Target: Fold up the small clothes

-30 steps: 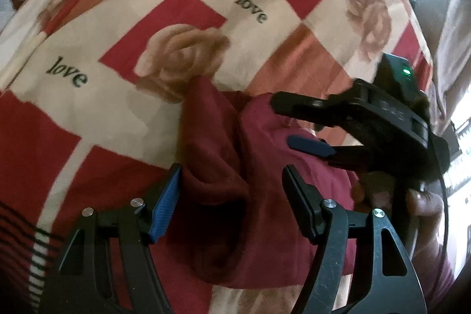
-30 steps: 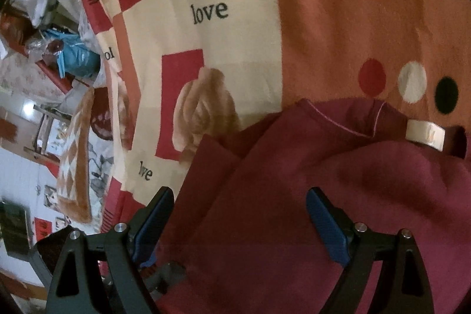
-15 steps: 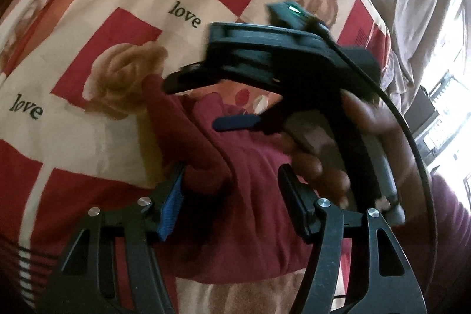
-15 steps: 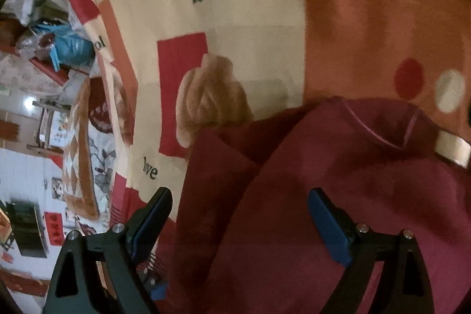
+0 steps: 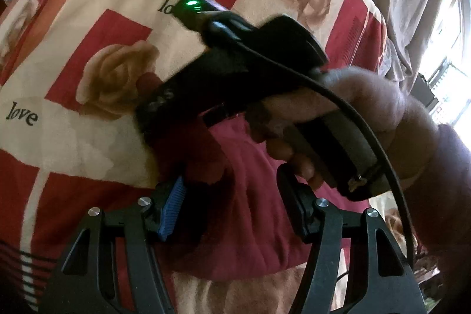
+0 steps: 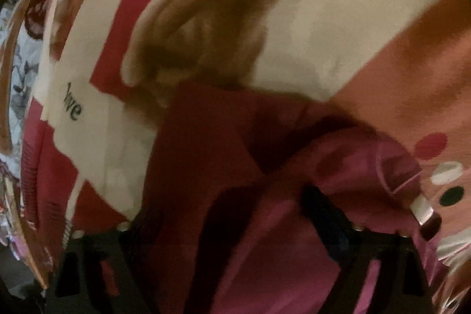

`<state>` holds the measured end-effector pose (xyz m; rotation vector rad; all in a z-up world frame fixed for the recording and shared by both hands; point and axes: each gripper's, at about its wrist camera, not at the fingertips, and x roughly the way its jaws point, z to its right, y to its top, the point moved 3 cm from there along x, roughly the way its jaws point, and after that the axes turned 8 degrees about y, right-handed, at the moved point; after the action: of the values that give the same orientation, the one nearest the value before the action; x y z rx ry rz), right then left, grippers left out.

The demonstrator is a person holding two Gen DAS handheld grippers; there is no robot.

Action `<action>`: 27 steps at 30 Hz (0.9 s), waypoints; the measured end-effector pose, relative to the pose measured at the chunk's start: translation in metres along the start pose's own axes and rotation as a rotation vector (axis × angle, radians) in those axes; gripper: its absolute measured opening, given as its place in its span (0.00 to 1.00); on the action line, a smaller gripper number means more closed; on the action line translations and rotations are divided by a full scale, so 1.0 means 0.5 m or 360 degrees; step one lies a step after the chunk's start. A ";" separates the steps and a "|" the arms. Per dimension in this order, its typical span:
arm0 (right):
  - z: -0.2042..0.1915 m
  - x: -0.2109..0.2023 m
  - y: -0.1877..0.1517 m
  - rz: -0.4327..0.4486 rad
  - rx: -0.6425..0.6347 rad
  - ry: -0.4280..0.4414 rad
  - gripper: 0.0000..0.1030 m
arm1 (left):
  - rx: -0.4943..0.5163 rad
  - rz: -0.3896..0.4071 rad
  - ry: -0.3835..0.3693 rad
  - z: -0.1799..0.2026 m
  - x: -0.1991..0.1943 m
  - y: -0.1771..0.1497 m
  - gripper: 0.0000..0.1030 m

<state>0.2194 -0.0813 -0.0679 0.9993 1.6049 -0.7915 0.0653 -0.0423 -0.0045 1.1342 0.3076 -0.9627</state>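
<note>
Maroon cloth, a small garment [image 5: 250, 214], lies bunched on a blanket [image 5: 88, 143] printed with red squares, tan roses and the word "love". In the left wrist view the left gripper [image 5: 232, 208] sits low over the garment with its jaws about half apart. A raised fold of the cloth stands between them and lies against the blue pad [image 5: 172, 208] on the view's left, while the other finger looks clear of the cloth, so I cannot tell if the fold is really pinched.

Just ahead of the left gripper, the right gripper [image 6: 229, 214] crosses the view, held in a hand [image 5: 338, 119] with a cable [image 5: 368, 122] looping over it and a green light [image 5: 191, 2] on its body. It points down at the same garment. In its own blurred view its jaws are closing with maroon cloth between and under them; whether the pads press on it cannot be made out. A pale label [image 6: 422, 206] shows at the garment's neckline, right of that gripper.
</note>
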 end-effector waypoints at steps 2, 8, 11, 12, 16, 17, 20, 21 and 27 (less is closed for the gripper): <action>0.011 -0.016 -0.016 0.0116 -0.0030 0.0027 0.56 | 0.0010 -0.0019 0.0009 0.000 -0.002 -0.002 0.59; 0.053 -0.054 -0.079 0.0418 0.0082 0.0206 0.40 | 0.0036 -0.0068 0.0143 0.008 -0.006 -0.006 0.70; 0.069 -0.073 -0.107 0.0505 0.0146 0.0294 0.33 | 0.0099 -0.0046 0.0212 0.013 -0.009 -0.012 0.70; 0.071 -0.080 -0.113 0.0522 0.0151 0.0305 0.31 | 0.0110 -0.0040 0.0228 0.014 -0.009 -0.013 0.70; 0.082 -0.095 -0.137 0.0571 0.0172 0.0338 0.29 | 0.0096 -0.0001 0.0190 0.018 -0.024 -0.011 0.70; 0.090 -0.097 -0.146 0.0578 0.0179 0.0346 0.29 | 0.0102 0.0027 0.0176 0.020 -0.032 -0.009 0.70; 0.102 -0.098 -0.149 0.0578 0.0216 0.0379 0.29 | 0.0151 0.0108 0.0157 0.029 -0.051 0.000 0.70; 0.106 -0.099 -0.150 0.0581 0.0221 0.0386 0.29 | 0.0159 0.0106 0.0169 0.028 -0.050 0.001 0.70; 0.106 -0.095 -0.152 0.0591 0.0233 0.0403 0.29 | 0.0089 -0.0023 0.0225 0.006 -0.019 0.000 0.70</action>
<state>0.1784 -0.1710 -0.0338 1.5006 1.5202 -0.5472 0.0590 -0.0403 0.0032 1.2555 0.4057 -0.9100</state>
